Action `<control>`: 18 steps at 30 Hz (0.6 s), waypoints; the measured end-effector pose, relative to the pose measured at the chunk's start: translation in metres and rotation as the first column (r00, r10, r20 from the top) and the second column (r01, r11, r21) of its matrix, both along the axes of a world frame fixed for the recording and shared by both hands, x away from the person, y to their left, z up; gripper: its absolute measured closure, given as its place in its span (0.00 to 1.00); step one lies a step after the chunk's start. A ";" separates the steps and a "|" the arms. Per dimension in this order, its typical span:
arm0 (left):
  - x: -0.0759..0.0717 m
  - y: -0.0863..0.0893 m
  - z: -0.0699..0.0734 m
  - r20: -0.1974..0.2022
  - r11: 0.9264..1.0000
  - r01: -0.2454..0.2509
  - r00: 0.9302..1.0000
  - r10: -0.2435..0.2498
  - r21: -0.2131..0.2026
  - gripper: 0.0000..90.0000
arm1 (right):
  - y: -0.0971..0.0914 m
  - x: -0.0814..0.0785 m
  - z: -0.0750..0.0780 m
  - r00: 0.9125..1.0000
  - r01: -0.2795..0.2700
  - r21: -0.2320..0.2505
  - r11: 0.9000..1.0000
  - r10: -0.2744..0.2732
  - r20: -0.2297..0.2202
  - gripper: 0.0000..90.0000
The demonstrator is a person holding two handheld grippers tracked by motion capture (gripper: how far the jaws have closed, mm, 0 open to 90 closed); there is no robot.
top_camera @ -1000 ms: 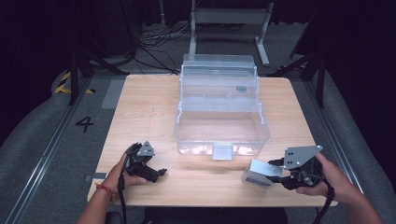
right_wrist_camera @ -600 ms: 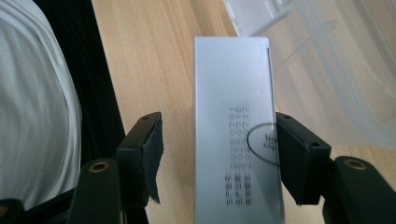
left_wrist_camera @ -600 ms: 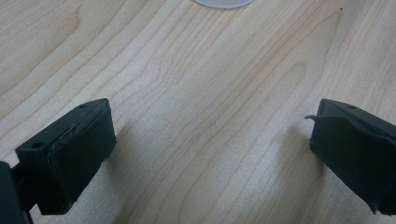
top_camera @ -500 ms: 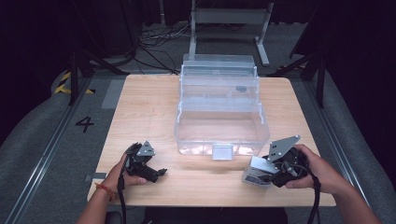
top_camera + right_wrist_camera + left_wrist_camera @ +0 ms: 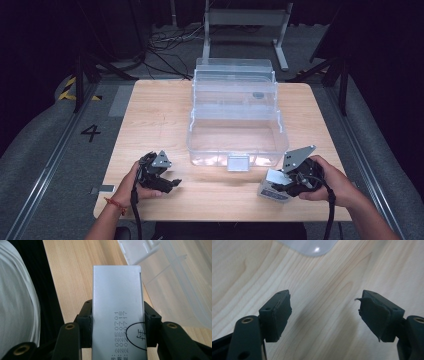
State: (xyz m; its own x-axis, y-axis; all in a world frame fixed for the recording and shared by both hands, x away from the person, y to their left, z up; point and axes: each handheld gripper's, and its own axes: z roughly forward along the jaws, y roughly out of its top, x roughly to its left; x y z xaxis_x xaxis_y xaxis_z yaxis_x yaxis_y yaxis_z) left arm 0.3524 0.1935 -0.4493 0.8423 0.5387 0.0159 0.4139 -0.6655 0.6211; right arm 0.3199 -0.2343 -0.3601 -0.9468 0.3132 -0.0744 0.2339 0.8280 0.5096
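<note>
A small silver box (image 5: pixel 116 297) with printed digits lies flat on the wooden table (image 5: pixel 160 120) near the front right edge. My right gripper (image 5: pixel 117 322) is shut on it: its jaws have just been closing and the pads press both long sides. From above, the right gripper (image 5: pixel 282 185) points left over the silver box (image 5: pixel 267 190). My left gripper (image 5: pixel 172 184) hovers just above the wood at the front left. In its own view the left gripper (image 5: pixel 324 312) stands open; its jaws have just been closing and nothing is between them.
A large clear plastic box (image 5: pixel 235 150) stands open mid-table, lid folded back and a latch (image 5: pixel 237 162) on its front wall. Its corner (image 5: pixel 312 245) lies just beyond the left jaws, and its wall (image 5: pixel 180 285) is close beside the silver box. The table's front edge is near.
My right gripper has moved left from beside the silver box onto it and closed on its sides. The left gripper has shifted slightly, its jaws a little narrower.
</note>
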 end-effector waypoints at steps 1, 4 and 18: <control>-0.001 -0.001 0.005 0.019 1.000 -0.001 1.000 0.001 0.005 0.29 | -0.001 0.000 0.000 1.000 0.001 0.005 1.000 -0.001 0.006 0.61; -0.003 -0.006 0.019 0.041 1.000 0.011 0.999 -0.011 -0.013 0.32 | -0.004 0.001 -0.002 1.000 0.012 0.032 0.999 -0.012 0.004 0.61; -0.008 -0.050 0.074 0.160 0.988 0.157 0.975 -0.156 0.008 0.39 | -0.024 -0.004 0.011 0.997 0.077 0.043 0.996 -0.078 0.021 0.61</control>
State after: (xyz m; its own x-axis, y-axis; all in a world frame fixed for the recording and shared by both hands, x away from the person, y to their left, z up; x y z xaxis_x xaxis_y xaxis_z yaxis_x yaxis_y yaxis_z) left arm 0.3449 0.1432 -0.3758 0.9031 0.4006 0.1544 0.2002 -0.7110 0.6741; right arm 0.3155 -0.2579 -0.3488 -0.9176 0.3893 -0.0804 0.2852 0.7855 0.5492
